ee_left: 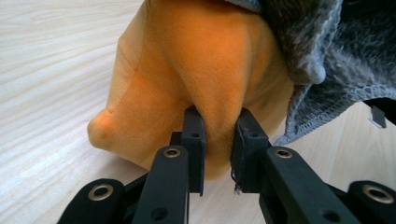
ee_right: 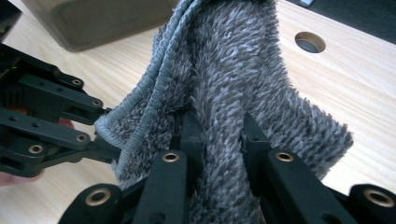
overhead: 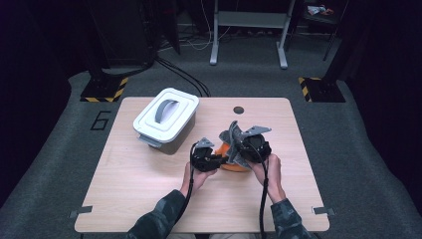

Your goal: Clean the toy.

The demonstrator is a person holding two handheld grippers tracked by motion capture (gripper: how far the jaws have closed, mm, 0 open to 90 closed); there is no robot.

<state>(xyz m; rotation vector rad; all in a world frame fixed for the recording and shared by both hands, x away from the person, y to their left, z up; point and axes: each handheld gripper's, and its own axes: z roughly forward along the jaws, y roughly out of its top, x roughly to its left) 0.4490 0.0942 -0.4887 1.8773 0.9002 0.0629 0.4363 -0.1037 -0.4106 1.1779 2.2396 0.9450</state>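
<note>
- Pale wooden table [overhead: 149,199] is seen on grey carpet; a white lidded box [overhead: 165,119] stands at its far left.
- Orange cloth [ee_left: 196,65] lies near the table's middle, partly covered by a grey towel [ee_right: 233,70].
- Left gripper [ee_left: 216,140]: jaws are pinched on a fold of the orange cloth.
- Right gripper [ee_right: 219,135]: jaws are clamped on the grey towel, which is held raised above the orange cloth.

Table [overhead: 149,199] evenly lit from above; surroundings dark; gripper views close, soft-focused near bottom edge.
</note>
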